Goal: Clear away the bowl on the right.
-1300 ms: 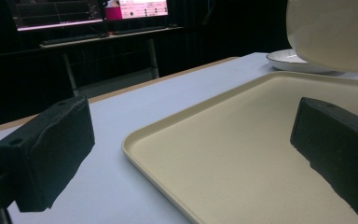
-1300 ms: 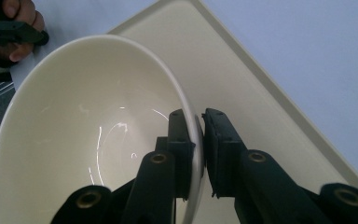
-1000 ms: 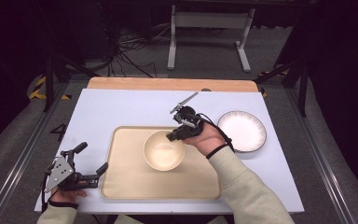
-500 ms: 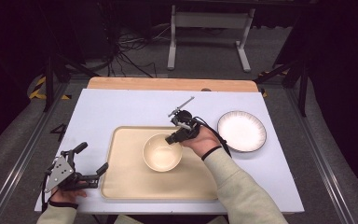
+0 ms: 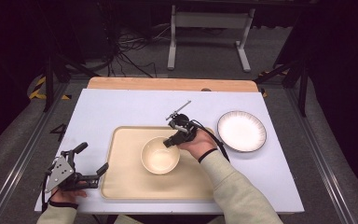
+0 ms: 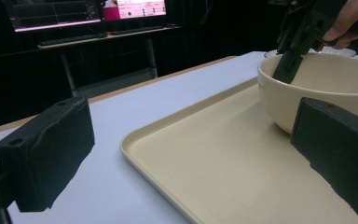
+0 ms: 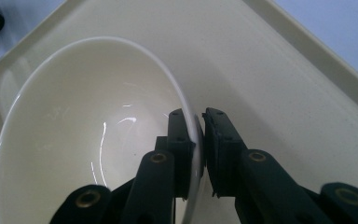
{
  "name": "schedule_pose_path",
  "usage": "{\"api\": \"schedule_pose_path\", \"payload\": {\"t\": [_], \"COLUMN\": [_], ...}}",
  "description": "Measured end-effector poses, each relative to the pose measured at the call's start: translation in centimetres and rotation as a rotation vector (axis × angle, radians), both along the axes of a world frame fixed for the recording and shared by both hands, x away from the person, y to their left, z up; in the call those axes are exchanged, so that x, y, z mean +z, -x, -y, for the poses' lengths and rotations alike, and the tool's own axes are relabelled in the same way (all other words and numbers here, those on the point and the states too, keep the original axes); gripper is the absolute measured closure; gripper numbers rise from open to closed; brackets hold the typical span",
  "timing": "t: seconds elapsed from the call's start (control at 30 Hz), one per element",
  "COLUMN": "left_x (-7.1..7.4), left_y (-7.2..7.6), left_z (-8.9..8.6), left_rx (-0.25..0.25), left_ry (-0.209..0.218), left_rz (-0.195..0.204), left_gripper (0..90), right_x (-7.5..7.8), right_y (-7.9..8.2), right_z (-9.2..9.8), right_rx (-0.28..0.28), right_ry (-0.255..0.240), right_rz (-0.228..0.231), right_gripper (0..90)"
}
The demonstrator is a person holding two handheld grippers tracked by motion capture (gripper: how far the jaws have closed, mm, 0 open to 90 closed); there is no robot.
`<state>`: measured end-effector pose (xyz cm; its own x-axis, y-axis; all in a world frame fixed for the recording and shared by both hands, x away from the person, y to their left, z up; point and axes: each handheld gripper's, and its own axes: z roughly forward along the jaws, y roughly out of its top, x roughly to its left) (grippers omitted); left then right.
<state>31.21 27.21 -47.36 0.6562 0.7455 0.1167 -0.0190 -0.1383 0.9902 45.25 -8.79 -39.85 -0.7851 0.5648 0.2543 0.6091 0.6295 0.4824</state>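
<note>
- My left gripper (image 5: 81, 169) is resting on the table w/ jaws spread wide, grasping nothing. It's sitting just off the tray's left edge, pointing across toward the bowl.
- In the left gripper view I'm looking along the tray (image 6: 205, 168) w/ the bowl (image 6: 321, 88) ahead & to the right, well apart from these jaws.
- The tray (image 5: 126, 186) is lying w/ its long axis left-right; bowl (image 5: 160, 155) is sitting about mid-tray, upright as far as I can tell.
- Bowl is looking empty: glossy inside, nothing in it in the right gripper view.
- My right gripper (image 5: 172, 139) is clenching the bowl's rim on its far-right side, one jaw inside the wall, one outside. So the right hand is the nearer one by far.
- In the right gripper view the rim (image 7: 196, 135) is running between the jaws, pinched tight.
- The plate (image 5: 241, 131) is lying on the table right of the tray, apart from it, bare. It's the nearest open spot to my right hand, I reckon.
</note>
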Motion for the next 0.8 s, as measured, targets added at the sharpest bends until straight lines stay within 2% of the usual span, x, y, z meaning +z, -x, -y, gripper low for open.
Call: {"api": "schedule_pose_path", "payload": {"t": [0.27,0.53,0.6,0.67,0.8], "left_x": [0.00,0.00,0.00,0.00,0.00], "left_y": [0.00,0.00,-0.02,-0.01,-0.02], "left_z": [0.02,0.05,0.05,0.05,0.05], "left_rx": [-0.001,-0.002,-0.003,-0.003,-0.003], "left_ry": [-0.003,-0.003,-0.005,-0.005,-0.006], "left_rz": [0.002,0.001,0.002,0.002,0.001], "left_gripper": [0.2,0.2,0.2,0.2,0.2], "right_x": [-0.41,-0.55,-0.65,-0.85,-0.70], "right_y": [-0.06,-0.14,-0.17,-0.12,0.05], "right_z": [-0.13,-0.15,-0.19,-0.35,-0.51], "right_rx": [0.002,0.013,0.010,0.016,0.016], "right_ry": [-0.002,0.018,0.016,0.044,0.033], "right_rz": [-0.009,0.001,-0.001,0.009,0.024], "right_gripper": [81.1,81.1,78.0,75.8,71.4]}}
